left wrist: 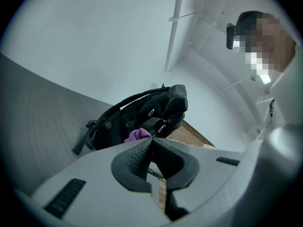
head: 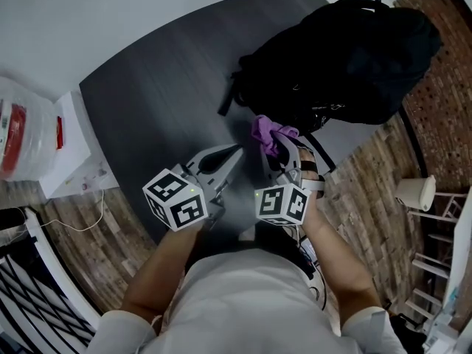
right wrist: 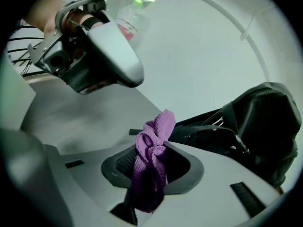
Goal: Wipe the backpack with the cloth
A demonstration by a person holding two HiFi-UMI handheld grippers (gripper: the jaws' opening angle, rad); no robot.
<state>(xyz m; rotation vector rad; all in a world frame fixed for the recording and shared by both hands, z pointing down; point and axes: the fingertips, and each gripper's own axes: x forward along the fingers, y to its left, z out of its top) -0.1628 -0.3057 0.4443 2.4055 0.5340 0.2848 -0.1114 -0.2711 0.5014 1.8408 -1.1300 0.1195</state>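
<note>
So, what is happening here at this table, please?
A person holds a gripper in each hand over a dark table. The right gripper is shut on a purple cloth and holds it just in front of the black backpack lying on the table. Whether the cloth touches the backpack cannot be told. The left gripper is shut and empty, beside the right one.

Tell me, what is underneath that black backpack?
The backpack lies on the dark grey table, with a strap trailing onto the bare top. Whether anything is trapped beneath it cannot be seen: the bag covers that patch completely.
</note>
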